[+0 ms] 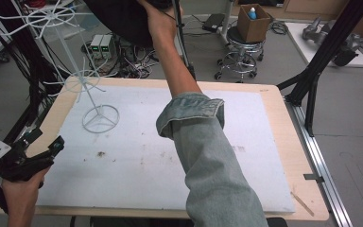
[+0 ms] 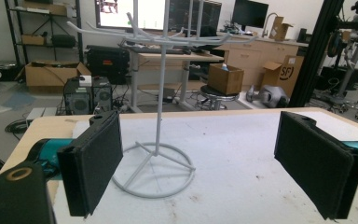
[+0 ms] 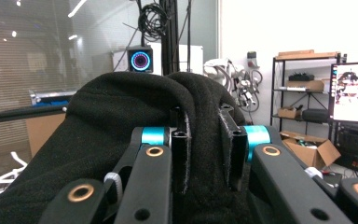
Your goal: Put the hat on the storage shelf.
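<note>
A white wire stand (image 1: 100,118) with spoked arms rises from a ring base at the back left of the white foam mat (image 1: 137,165). My left gripper (image 1: 45,138) sits low at the mat's front left corner, open and empty. In the left gripper view the stand (image 2: 154,168) is straight ahead, between and beyond the wide-apart pads (image 2: 93,163). My right arm in a denim sleeve (image 1: 208,156) reaches up past the far edge to a black fabric (image 1: 118,19) held high. The right gripper (image 3: 204,121) is shut on a fold of that black fabric (image 3: 121,112).
The mat lies on a wooden table (image 1: 290,127). A black frame post (image 1: 319,61) leans at the right edge, and dark frame bars (image 1: 28,71) stand at the left. Beyond the table are a stool with a cardboard box (image 1: 253,21) and floor cables.
</note>
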